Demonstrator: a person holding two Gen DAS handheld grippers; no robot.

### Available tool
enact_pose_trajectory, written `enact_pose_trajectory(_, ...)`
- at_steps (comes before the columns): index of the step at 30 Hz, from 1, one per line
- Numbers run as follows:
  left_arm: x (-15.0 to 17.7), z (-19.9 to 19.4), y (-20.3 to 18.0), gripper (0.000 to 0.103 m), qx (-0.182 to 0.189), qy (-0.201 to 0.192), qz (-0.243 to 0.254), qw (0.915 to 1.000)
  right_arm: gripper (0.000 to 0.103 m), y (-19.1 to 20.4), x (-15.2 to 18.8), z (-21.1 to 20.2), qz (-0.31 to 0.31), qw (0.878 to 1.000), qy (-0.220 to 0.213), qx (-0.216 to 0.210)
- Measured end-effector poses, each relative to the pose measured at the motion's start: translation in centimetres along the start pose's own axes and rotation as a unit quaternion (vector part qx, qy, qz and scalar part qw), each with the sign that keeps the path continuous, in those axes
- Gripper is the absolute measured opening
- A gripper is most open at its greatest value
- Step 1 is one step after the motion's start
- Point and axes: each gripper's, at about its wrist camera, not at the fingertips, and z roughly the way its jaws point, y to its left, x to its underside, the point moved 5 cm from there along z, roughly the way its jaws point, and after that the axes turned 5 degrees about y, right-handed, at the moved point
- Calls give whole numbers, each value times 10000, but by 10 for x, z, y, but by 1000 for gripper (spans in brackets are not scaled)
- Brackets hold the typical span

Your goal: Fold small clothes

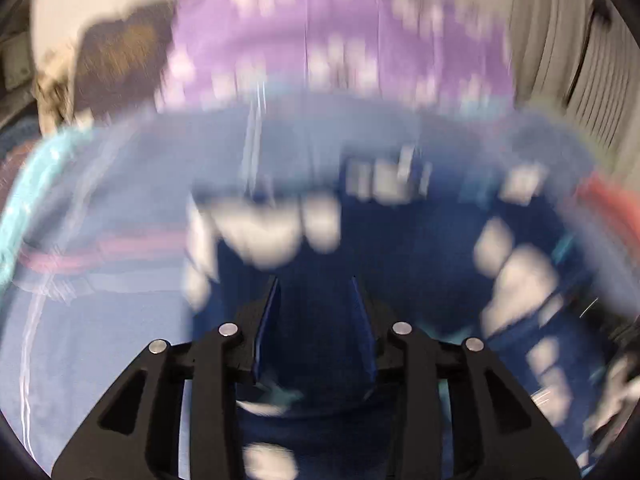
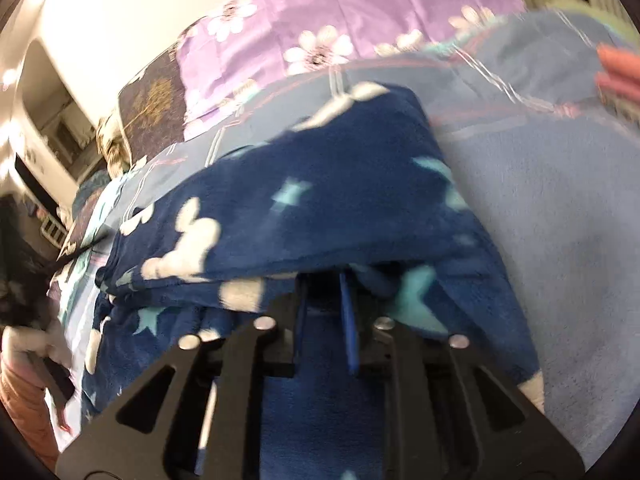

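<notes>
A small dark blue fleece garment (image 2: 320,200) with white shapes and teal stars lies folded over on a light blue bedspread (image 2: 540,208). My right gripper (image 2: 324,280) has its fingers pushed under the folded edge, jaws close together with fleece between them. In the left wrist view, heavily blurred, the same garment (image 1: 400,248) fills the middle. My left gripper (image 1: 316,280) is over it with its jaws a hand's width apart; blue fleece lies between and below the fingers.
A purple flowered sheet (image 2: 360,20) and a dark patterned pillow (image 2: 156,108) lie at the bed's far end. A pink-red item (image 2: 620,68) is at the right edge. A white wall stands behind, furniture at the left.
</notes>
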Motion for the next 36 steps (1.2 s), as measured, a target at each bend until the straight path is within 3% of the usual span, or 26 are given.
enact_pose_trajectory(2,15,16,-11,38,-448,-401,351,9976,20,13,-9,10,-167,9996,149,199)
enact_pose_trajectory(5,15,15,-18,37,-827,-385,509,9945,12,7,-20,34,47,9972,338,663)
enact_pose_trajectory(6,15,14,-19,37,-836,-394,515,9944,1,0,-23,35,148,9956,238,890)
enact_pose_trajectory(8,15,13,-16,38,-756,-407,468,9952,0,-23,-22,20,463,9884,-95,1445)
enact_pose_trajectory(10,17,12,-14,38,-631,-435,390,9963,0,-41,-16,6,626,9852,-256,1577)
enact_pose_trajectory(14,15,15,-13,39,-520,-445,320,9971,0,-67,2,-2,889,9861,-69,1400)
enact_pose_trajectory(19,18,13,-15,39,-524,-466,312,9970,0,-44,10,-7,327,9844,168,1719)
enact_pose_trajectory(22,18,14,-15,39,-528,-460,314,9971,7,-31,18,-33,576,9908,165,1211)
enact_pose_trajectory(25,18,13,-16,39,-574,-459,342,9967,8,-8,5,-52,293,9960,-151,831)
enact_pose_trajectory(27,18,12,-17,39,-594,-468,354,9965,17,12,-9,-56,26,9977,-404,541)
enact_pose_trajectory(28,18,12,-16,39,-590,-472,351,9965,25,16,-18,-50,-76,9973,-467,556)
enact_pose_trajectory(29,18,12,-16,39,-575,-474,340,9966,27,13,-21,-41,-119,9963,-411,751)
enact_pose_trajectory(31,19,12,-15,39,-516,-474,302,9971,27,-14,-15,2,-188,9873,136,1570)
enact_pose_trajectory(32,19,11,-14,39,-464,-486,283,9973,27,-25,-6,21,-332,9889,278,1418)
enact_pose_trajectory(33,19,11,-13,40,-430,-500,264,9975,27,-29,-5,20,-368,9916,101,1236)
enact_pose_trajectory(36,18,8,-11,40,-418,-511,247,9975,27,-28,-7,1,-200,9946,189,1006)
